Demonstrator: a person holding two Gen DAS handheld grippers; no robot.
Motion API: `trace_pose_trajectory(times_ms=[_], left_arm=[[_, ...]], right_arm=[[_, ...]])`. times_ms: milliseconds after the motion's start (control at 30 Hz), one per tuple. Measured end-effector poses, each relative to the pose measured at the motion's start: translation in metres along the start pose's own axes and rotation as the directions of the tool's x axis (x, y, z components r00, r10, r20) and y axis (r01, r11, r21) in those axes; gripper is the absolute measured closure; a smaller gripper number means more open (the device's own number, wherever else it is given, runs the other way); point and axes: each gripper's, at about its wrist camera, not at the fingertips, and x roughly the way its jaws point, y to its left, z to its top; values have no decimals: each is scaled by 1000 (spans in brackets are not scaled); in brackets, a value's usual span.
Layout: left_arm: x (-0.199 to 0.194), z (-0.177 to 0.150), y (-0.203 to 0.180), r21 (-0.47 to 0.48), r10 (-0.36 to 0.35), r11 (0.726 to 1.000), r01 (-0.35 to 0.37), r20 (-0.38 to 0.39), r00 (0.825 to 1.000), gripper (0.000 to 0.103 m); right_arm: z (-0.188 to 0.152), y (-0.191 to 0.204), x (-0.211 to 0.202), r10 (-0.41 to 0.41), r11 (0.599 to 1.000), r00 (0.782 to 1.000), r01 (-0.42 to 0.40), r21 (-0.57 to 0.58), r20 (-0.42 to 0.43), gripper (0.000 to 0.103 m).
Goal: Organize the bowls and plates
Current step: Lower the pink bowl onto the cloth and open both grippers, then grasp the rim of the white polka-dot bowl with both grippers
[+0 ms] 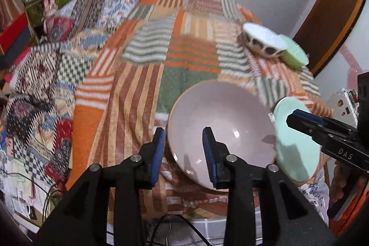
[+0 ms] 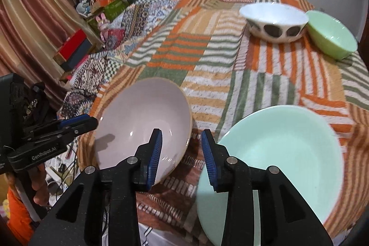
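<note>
1. The setting is a bedroom: a bed spread with an orange, green and cream striped patchwork blanket [image 2: 207, 66] against a plain white wall, with curtains and cluttered boxes off to one side.
2. At the near edge of the blanket sit a wide pale pink ceramic plate [image 1: 221, 130] and, just beside it, a wide mint-green ceramic plate [image 2: 276, 153]. At the far corner a white bowl with dark oval spots [image 2: 274, 22] touches a light green bowl [image 2: 332, 34].
3. The left gripper [image 1: 183, 153] has its jaws spread, straddling the near rim of the pink plate without pinching it. The right gripper [image 2: 181, 156] is likewise parted; its jaws hang over the gap between the two plates and hold nothing.
4. Judging by the empty jaws, both plates are set down and this is a pause between placements. Stacking one plate on the other, or one bowl in the other, looks like the remaining work, which calls for closing on a rim.
5. Motion blur softens the plates' edges, so whether they touch is unclear. The mint plate's near rim is hidden behind the right gripper, and the person shows only as an orange sleeve.
</note>
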Motion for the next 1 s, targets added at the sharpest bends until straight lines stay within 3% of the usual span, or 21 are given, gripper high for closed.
trace_pose_trajectory(times_ms=[200, 267, 500, 733, 1000], left_arm=[[-45, 16, -34, 60, -32, 998, 24, 126, 992, 54], [-59, 22, -48, 75, -48, 997, 36, 167, 985, 48], [-83, 38, -83, 110, -66, 993, 36, 284, 957, 12], [-73, 68, -116, 163, -88, 986, 39, 306, 948, 9], [-28, 105, -129, 154, -95, 987, 54, 272, 958, 8]], right_arm=[[7, -5, -39, -19, 1000, 995, 19, -6, 95, 68], [8, -7, -53, -27, 1000, 990, 28, -10, 135, 56], [12, -21, -93, -94, 995, 963, 99, -6, 254, 32], [25, -42, -109, -143, 989, 940, 147, 11, 311, 28], [52, -79, -89, -164, 986, 940, 150, 70, 300, 26]])
